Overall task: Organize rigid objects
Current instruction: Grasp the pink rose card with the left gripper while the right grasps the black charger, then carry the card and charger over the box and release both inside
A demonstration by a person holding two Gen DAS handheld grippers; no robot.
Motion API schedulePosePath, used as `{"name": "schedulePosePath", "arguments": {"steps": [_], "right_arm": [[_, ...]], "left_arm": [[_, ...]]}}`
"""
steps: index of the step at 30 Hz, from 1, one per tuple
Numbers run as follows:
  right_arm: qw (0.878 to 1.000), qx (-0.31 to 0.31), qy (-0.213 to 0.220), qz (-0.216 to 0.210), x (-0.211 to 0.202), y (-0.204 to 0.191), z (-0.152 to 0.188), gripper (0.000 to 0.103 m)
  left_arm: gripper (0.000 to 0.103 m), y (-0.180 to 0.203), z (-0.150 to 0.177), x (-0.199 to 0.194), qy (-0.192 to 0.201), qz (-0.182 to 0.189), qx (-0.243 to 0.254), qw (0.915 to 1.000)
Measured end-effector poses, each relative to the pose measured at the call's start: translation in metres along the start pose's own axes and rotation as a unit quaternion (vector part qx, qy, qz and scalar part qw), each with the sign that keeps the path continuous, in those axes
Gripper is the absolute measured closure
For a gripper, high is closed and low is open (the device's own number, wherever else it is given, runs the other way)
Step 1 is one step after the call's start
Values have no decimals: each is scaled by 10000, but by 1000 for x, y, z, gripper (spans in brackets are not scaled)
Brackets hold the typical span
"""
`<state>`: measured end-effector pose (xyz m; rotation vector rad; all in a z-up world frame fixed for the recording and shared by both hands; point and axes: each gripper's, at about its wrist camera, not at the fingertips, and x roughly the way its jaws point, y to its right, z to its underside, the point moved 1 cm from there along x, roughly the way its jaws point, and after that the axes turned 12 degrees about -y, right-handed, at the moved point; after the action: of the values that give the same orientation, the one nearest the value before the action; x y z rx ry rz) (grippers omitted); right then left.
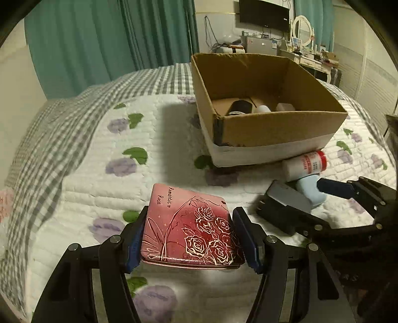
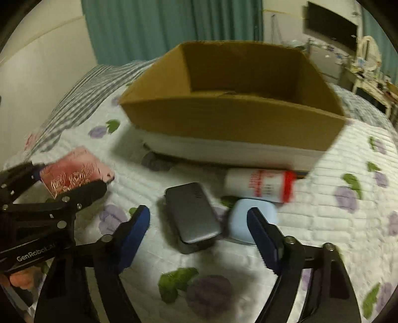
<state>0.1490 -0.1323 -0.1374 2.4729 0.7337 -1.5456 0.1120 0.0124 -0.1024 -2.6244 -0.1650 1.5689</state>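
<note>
On the left, the left gripper (image 1: 190, 238) is pinching a pink tin printed with roses and the words "Romantic Rose" (image 1: 189, 226), one blue pad on each side edge, its lid facing up. Whether the tin is lifted off the quilt or resting on it cannot be told. The open cardboard box (image 1: 281, 129) lies ahead of this gripper and to its right, toward the far side of the bed, already holding a dark cylinder (image 1: 240, 108), a small white container (image 1: 263, 108) and a pale block (image 1: 285, 107). Carrying the tin there looks like a forward, rightward reach over the near wall.

To the right, the right gripper (image 2: 199, 228) is spread wide with nothing between its fingers. Just ahead of it lies a grey, flat, rounded device on a dark base (image 2: 192, 216), its long axis running roughly along the fingers, slightly angled to the left. A light-blue case (image 2: 251, 218) sits just beside it, partly behind the right finger, and a white bottle with a red cap (image 2: 261, 185) lies on its side across the view, against the foot of the box. This hand is the nearer one to all three.

Everything rests on a soft white quilt with purple flowers and green leaves (image 2: 323, 223), so things may tip or sink. Teal curtains (image 1: 99, 44) hang behind the bed, and a wall-mounted screen (image 1: 263, 12) and cluttered dresser (image 1: 308, 56) stand at the far right.
</note>
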Motion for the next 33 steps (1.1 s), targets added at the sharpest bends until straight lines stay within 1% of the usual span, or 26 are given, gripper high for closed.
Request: {"name": "schedulePosePath", "arguments": {"steps": [1,3,5,8,10,11,13,15,17,22,25,27,29,31,33], "right_arm": [[10000,-20,-90,-15,6,-1,-2,28],[9998,-98,-176,-98,13,-3,-4,38],[9995,-178,-254,-40,20,-6,-6,40],[9990,-200,-387,15,31,-7,-10,40],[9981,-136,-599,56,42,-5,-10,46],[9982,-132,-590,46,43,-5,-9,49],[9986,-147,-492,88,39,-6,-7,52],[9992,-108,-344,167,31,-8,-4,59],[9996,-43,-185,231,19,-9,0,61],[9989,9,249,391,-20,-13,4,61],[9971,69,595,465,-54,-15,-3,61],[9949,119,861,519,-80,-15,-15,61],[9925,164,1080,554,-105,-9,-25,61],[9893,152,1287,664,-126,-9,-35,61],[9872,101,1392,776,-137,-9,-47,61]], "left_arm": [[37,-1,0,2,-18,74,-3,10000],[37,-2,0,5,-18,91,-18,10000],[37,-3,0,7,-11,71,5,10000],[37,-5,0,8,-8,163,-28,9999],[37,-4,0,7,13,137,2,9999],[37,-4,0,6,22,132,3,9999],[37,-3,1,5,23,144,3,9999],[37,-2,1,1,50,118,19,9999],[37,0,1,-5,81,144,34,9999],[37,4,-3,-34,295,219,75,9993],[37,4,-9,-56,472,192,127,9986],[37,4,-17,-70,583,227,128,9980],[37,3,-28,-83,722,292,128,9969],[37,5,-43,-94,859,279,154,9958],[37,7,-58,-101,986,330,144,9945]]}}
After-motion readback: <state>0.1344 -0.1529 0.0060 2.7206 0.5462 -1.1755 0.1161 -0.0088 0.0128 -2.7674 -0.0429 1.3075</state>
